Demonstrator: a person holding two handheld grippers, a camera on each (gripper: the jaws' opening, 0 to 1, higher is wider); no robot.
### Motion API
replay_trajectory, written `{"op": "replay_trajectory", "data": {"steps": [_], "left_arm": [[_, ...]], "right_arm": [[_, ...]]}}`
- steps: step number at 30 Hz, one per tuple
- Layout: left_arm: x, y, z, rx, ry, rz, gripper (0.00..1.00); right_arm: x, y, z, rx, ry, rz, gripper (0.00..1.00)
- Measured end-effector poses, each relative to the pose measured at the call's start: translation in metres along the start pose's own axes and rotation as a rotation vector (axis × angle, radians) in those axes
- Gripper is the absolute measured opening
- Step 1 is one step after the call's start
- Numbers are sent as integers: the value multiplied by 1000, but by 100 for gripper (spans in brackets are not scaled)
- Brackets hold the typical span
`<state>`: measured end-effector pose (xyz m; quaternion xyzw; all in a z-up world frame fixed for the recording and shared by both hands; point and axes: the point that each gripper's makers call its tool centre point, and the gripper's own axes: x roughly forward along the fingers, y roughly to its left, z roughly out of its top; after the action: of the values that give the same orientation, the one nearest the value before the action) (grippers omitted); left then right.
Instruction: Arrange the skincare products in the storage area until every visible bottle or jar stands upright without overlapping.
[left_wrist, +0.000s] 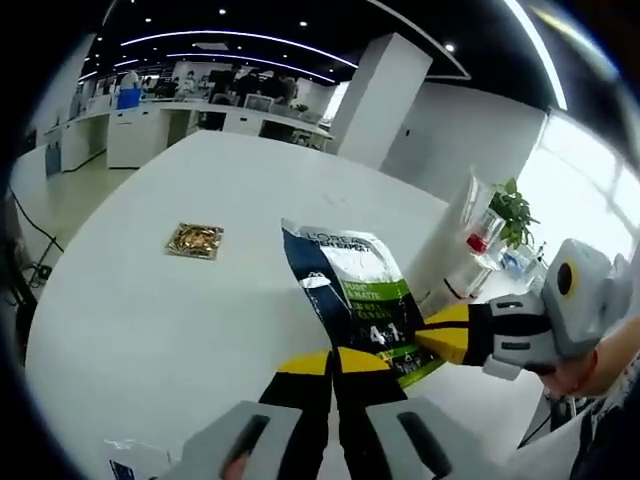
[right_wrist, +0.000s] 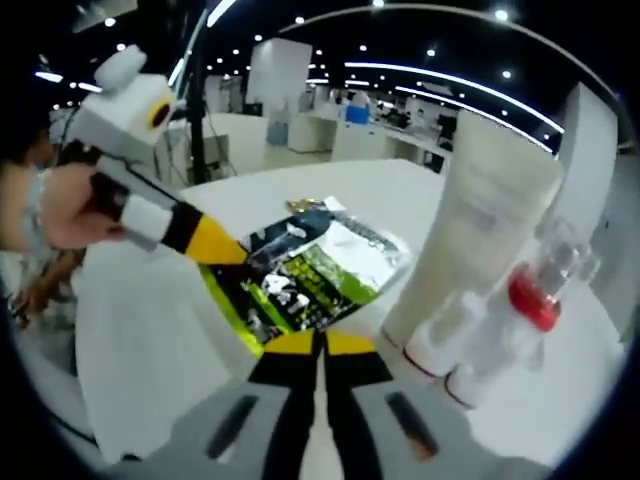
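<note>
White table (left_wrist: 150, 330) bears gold packet (left_wrist: 194, 240), clear bottles (right_wrist: 500, 320).

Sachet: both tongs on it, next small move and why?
Probably lift the sachet upright, since it lies flat on the white table. Left tongs and right tongs both look shut on its edge; the tube already stands.

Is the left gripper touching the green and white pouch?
Touching: in the left gripper view the left gripper is closed on the edge of the green and white pouch.

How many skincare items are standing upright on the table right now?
3: a tall white tube, a small white-capped bottle before it, and a clear red-capped bottle beside them. More may be hidden behind.
</note>
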<state>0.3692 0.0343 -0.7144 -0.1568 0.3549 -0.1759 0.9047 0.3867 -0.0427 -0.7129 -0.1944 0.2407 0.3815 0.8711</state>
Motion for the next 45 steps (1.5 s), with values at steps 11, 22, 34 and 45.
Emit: {"op": "replay_trajectory", "data": {"steps": [11,22,34,45], "left_arm": [[14,5,-11,-4,49,5,0],[28,16,-22,-57,93,37,0],[32,22,-24,21,77,74,1],[18,29,-8,166,-31,139,13]], "right_arm": [[9,-2,-19,-8,43,-7,1],[22,1,-32,-106,89,-5,2],[19,-5,-32,-121,84,-41,4],[7,-3,-24,-143,39,-37,1]]}}
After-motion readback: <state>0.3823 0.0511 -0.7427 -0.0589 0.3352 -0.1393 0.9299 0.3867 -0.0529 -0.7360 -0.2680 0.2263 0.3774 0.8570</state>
